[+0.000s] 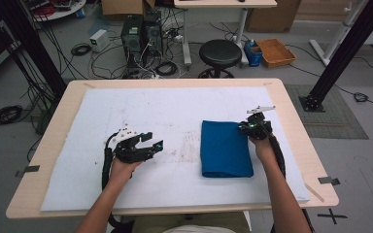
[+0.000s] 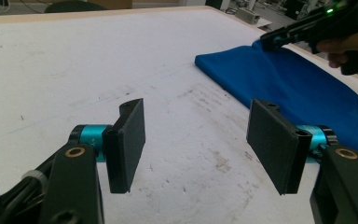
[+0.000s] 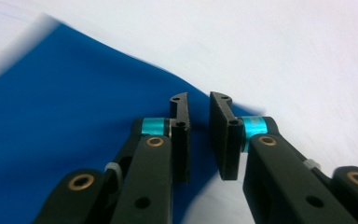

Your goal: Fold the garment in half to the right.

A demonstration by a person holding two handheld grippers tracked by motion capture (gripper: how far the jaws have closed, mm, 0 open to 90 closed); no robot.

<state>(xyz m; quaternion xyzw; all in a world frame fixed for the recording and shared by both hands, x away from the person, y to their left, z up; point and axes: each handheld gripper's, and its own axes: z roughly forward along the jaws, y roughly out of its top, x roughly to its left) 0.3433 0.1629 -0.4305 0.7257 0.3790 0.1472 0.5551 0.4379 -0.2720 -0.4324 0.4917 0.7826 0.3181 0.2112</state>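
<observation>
Here, the folded blue cloth [image 1: 226,148] lies flat on the white sheet [image 1: 175,111] that covers the light wooden table [image 1: 291,126], right of the table's middle, as a rectangle with its long sides running away from the person. The right gripper [image 1: 249,127] sits at the cloth's far right corner, held by the person's right hand [image 1: 262,145], whose forearm comes in from the bottom edge just beside the cloth's right side. In the right gripper view the right gripper [image 3: 199,135] has its two black jaws drawn close together with only a narrow slit between them, poised over the blue edge where the cloth [image 3: 65,116] meets the white sheet [image 3: 284,56]; whether any fabric is caught in that slit cannot be told, and the picture is blurred along the cloth's border. In the left gripper view the right gripper's tip rests against the raised far corner of the cloth [image 2: 289,79]. The left gripper [image 1: 148,144], in the person's left hand [image 1: 121,167], is on the sheet to the left of the cloth, apart from it, pointing toward it. The left gripper [image 2: 196,144] has its jaws spread wide with nothing between them, above the stained white sheet [image 2: 74,70]. Beyond the table stand a black round stool [image 1: 220,53], an orange tray [image 1: 276,52] and computer towers [image 1: 142,34] among cables on the grey floor.
</observation>
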